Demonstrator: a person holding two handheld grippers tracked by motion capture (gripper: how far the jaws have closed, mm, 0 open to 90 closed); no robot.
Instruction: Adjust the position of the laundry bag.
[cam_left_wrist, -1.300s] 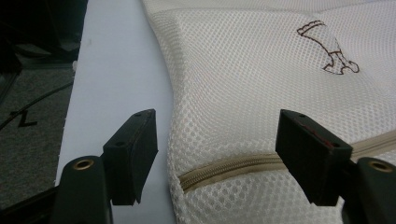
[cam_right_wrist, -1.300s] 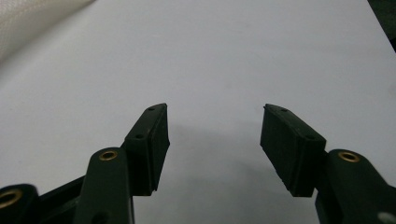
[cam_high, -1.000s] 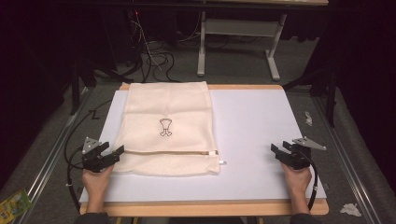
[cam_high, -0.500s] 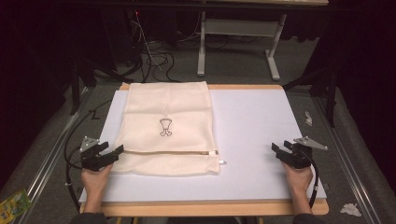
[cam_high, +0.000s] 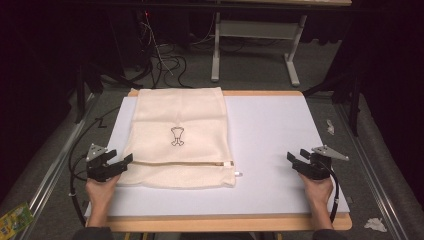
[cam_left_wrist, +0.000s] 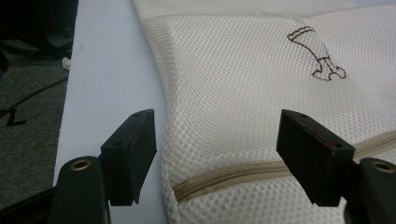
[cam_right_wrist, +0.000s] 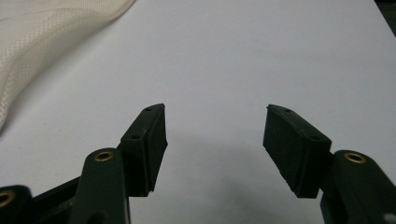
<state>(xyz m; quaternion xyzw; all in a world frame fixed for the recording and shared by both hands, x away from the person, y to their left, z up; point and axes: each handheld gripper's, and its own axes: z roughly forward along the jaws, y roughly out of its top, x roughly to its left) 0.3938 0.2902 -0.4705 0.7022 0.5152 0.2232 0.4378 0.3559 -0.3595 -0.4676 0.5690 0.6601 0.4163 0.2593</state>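
Mesh laundry bag (cam_high: 179, 137) lies flat on the worktop (cam_high: 270, 130) — left claw (cam_high: 120, 164) gaping wide, empty, at its zipper corner — right claw (cam_high: 295, 161) wide open, empty, well apart

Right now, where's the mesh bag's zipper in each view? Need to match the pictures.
High view: the zipper runs across the mesh bag near its front edge, from beside the left hand-held gripper to the pull at right.
Left gripper view: bottom centre, its closed end between the open jaws.
Right gripper view: not in it; bag mesh at top left.
Shared landmark: the brown embroidered emblem, high and left gripper views.
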